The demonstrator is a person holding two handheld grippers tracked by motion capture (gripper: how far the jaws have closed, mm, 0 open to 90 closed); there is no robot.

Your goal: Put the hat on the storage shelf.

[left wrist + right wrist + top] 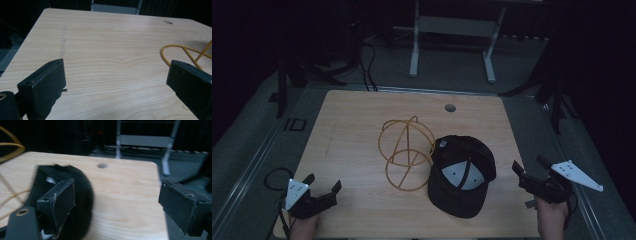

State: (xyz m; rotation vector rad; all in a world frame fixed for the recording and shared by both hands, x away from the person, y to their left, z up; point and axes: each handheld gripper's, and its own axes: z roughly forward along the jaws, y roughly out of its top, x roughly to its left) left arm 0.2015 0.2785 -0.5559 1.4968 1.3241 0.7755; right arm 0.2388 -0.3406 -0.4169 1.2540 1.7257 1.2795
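A black cap (462, 172) lies upside down on the wooden table (352, 130), its grey lining facing up. Just left of it stands a yellow wire frame (406, 150) of joined hoops. My left gripper (322, 184) hovers open at the table's near left corner, well apart from the frame; one yellow hoop (175, 53) shows past its right jaw. My right gripper (528, 169) is open at the table's right edge, a short way right of the cap. In the right gripper view the cap (75, 195) sits behind the left jaw, blurred.
A round cable hole (450, 107) sits near the table's far edge. Beyond the table stands a white metal frame (452, 40) on grey floor. A black cable (274, 177) loops off the table's left side. Bare wood stretches across the table's left half.
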